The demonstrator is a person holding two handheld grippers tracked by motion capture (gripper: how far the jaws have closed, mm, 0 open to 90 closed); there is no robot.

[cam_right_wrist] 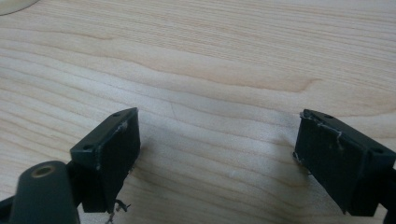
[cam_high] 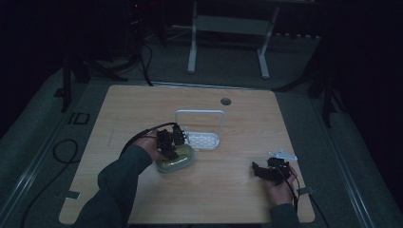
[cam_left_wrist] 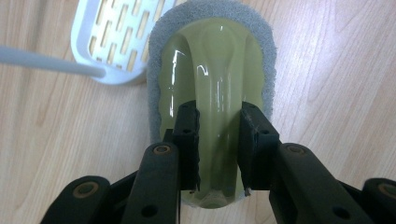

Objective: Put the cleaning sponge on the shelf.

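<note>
- The left gripper [cam_left_wrist: 218, 122] clamps the raised, glossy ridge of the scrubber [cam_left_wrist: 212, 70], an oval of yellow-green plastic rimmed with grey foam, lying on the pale wood-grain table [cam_left_wrist: 327, 70].
- A slotted white plastic basket [cam_left_wrist: 108, 42] with a wire handle sits just beside it.
- The right gripper [cam_right_wrist: 217, 154] has its matte black pads spread wide over bare wood.

white slotted rack [cam_high: 203, 138] | wooden table [cam_high: 142, 109] | table hole [cam_high: 225, 101]
</note>
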